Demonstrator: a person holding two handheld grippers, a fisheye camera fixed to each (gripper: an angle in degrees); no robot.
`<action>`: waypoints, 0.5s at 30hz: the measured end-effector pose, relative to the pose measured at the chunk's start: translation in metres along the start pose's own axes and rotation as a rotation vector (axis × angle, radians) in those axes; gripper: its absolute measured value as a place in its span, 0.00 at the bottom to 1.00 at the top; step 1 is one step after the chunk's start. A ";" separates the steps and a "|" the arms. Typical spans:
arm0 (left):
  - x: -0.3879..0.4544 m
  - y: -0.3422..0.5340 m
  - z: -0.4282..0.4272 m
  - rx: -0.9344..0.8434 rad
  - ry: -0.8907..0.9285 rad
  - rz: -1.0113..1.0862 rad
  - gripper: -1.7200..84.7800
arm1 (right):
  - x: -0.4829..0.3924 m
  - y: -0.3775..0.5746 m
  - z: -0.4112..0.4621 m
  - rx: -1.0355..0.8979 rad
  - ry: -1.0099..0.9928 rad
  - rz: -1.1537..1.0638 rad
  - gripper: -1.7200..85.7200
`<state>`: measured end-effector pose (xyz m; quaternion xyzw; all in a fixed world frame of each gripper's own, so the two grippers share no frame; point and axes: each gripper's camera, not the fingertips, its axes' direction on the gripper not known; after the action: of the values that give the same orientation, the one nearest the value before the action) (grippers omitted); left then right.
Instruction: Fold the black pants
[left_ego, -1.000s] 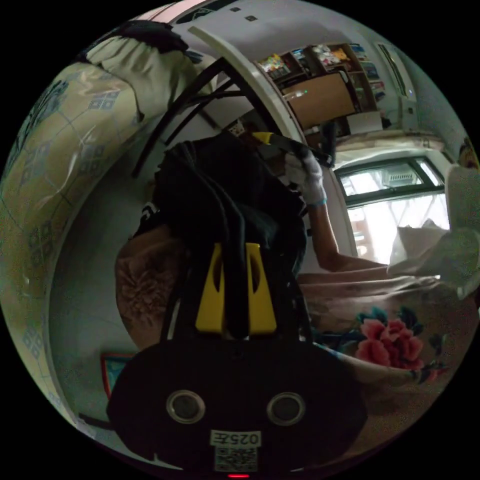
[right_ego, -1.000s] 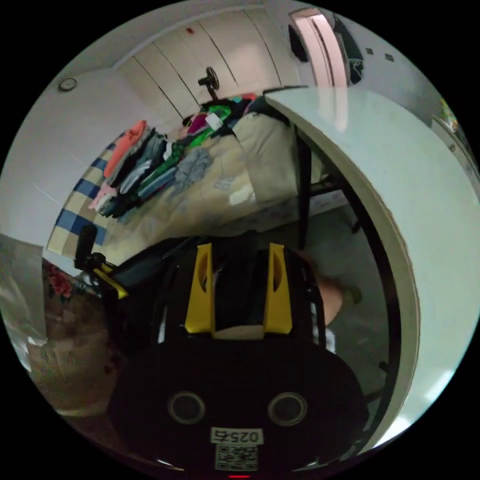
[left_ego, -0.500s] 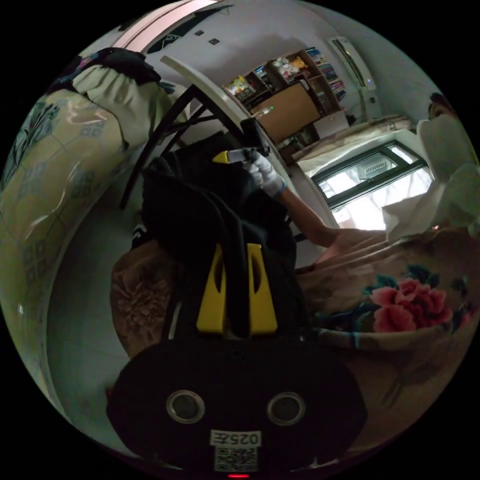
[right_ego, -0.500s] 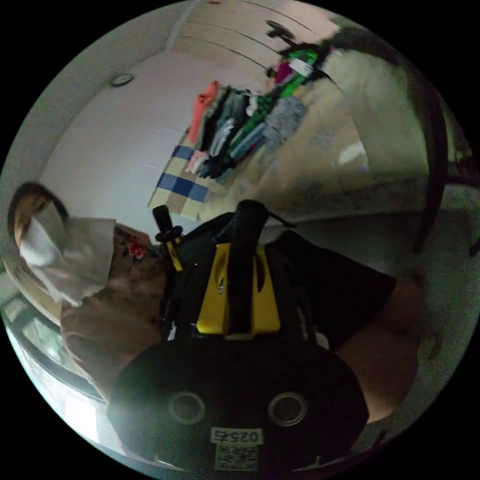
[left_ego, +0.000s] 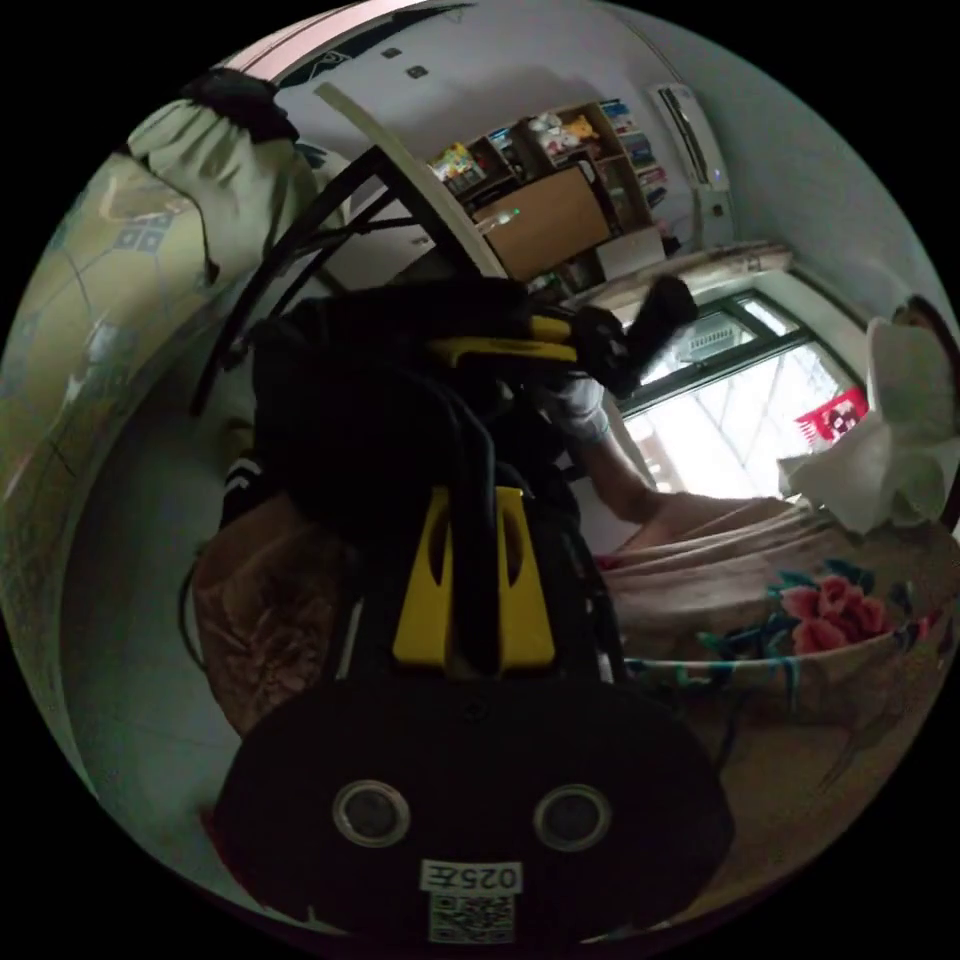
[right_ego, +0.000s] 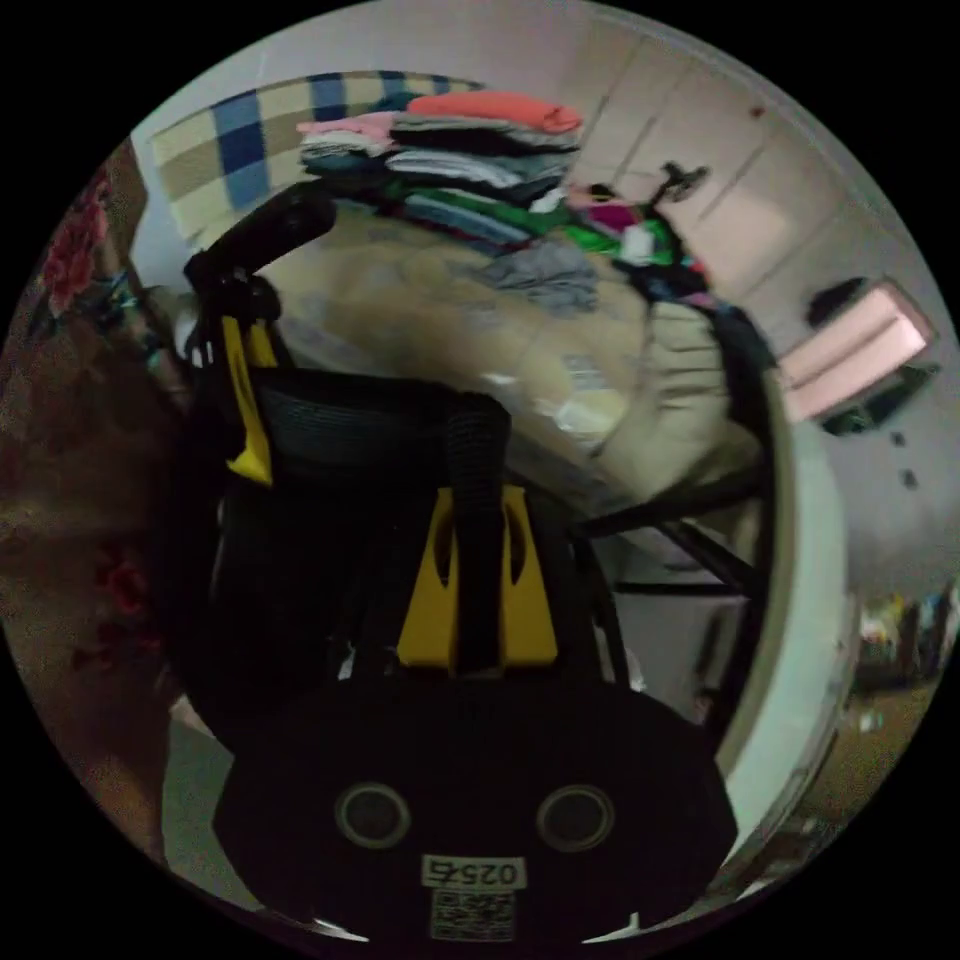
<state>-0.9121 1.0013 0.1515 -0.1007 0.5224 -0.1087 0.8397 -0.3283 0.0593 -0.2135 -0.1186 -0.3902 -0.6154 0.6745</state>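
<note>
Both grippers lift the black pants (left_ego: 370, 420) clear beside a white table (left_ego: 400, 170) with black legs; the left gripper (left_ego: 473, 500) has its yellow jaws clenched on a gathered fold of the dark cloth, and the right gripper (right_ego: 478, 500) likewise pinches a bunched strip between its jaws. Behind the table lies a bed (right_ego: 440, 310) bearing stacked folded clothes (right_ego: 450, 150); the pants hang in front of it.
</note>
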 end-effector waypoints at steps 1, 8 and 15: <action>-0.004 0.003 0.000 0.010 0.025 -0.005 0.05 | -0.003 0.005 -0.013 0.020 0.026 0.056 0.09; 0.062 -0.066 -0.011 0.119 0.159 0.497 0.03 | -0.060 0.071 -0.235 0.146 0.585 0.425 0.08; 0.305 -0.126 -0.007 0.176 0.177 1.250 0.03 | -0.161 0.077 -0.426 0.106 1.207 0.519 0.08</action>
<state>-0.7967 0.7928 -0.0768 0.3019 0.5390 0.3512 0.7036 -0.0847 -0.0784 -0.5814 0.1904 0.0681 -0.3713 0.9062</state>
